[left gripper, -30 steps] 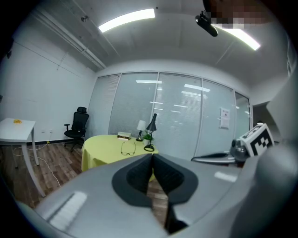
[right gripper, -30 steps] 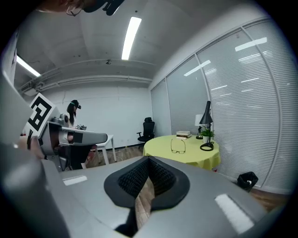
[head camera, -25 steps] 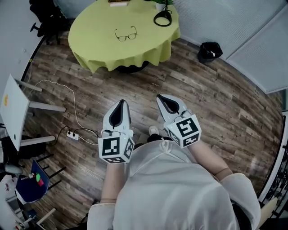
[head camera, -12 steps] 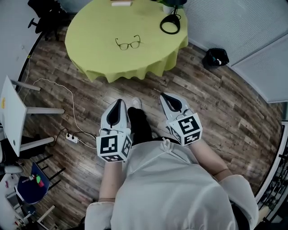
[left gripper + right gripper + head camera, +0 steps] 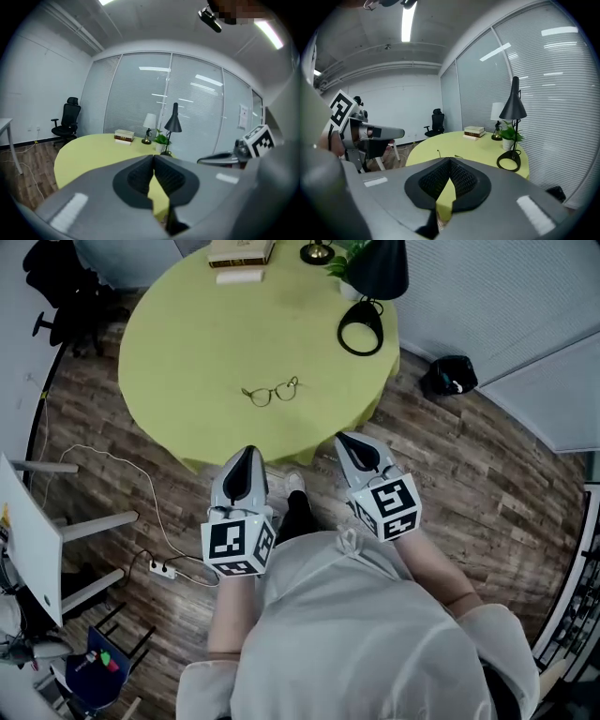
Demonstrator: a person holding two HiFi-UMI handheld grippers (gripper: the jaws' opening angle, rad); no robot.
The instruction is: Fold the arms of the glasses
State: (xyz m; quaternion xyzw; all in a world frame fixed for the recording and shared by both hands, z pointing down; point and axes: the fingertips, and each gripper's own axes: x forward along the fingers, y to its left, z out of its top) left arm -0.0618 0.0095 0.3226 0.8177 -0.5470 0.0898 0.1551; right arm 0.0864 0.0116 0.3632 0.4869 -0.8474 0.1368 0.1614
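The thin-framed glasses (image 5: 272, 392) lie with arms unfolded on the round yellow-green table (image 5: 187, 343), lenses toward me. My left gripper (image 5: 246, 454) hovers at the table's near edge, just short of the glasses, shut and empty. My right gripper (image 5: 352, 442) sits level with it to the right, also shut on nothing. In the left gripper view the left gripper (image 5: 153, 157) has its pads touching and hides the glasses. In the right gripper view the right gripper (image 5: 449, 161) is closed too, and only a thin part of the glasses (image 5: 437, 151) shows above it.
A black desk lamp (image 5: 361, 324) stands at the table's right side. Books (image 5: 241, 251), a small lamp (image 5: 317, 253) and a plant sit at its far edge. On the wooden floor are a black bin (image 5: 450, 376), an office chair (image 5: 56, 287), a white table (image 5: 28, 521) and a power strip (image 5: 164, 568).
The person has walked up to the table, so the table and glasses now sit much nearer both grippers. Both grippers stayed shut and side by side.
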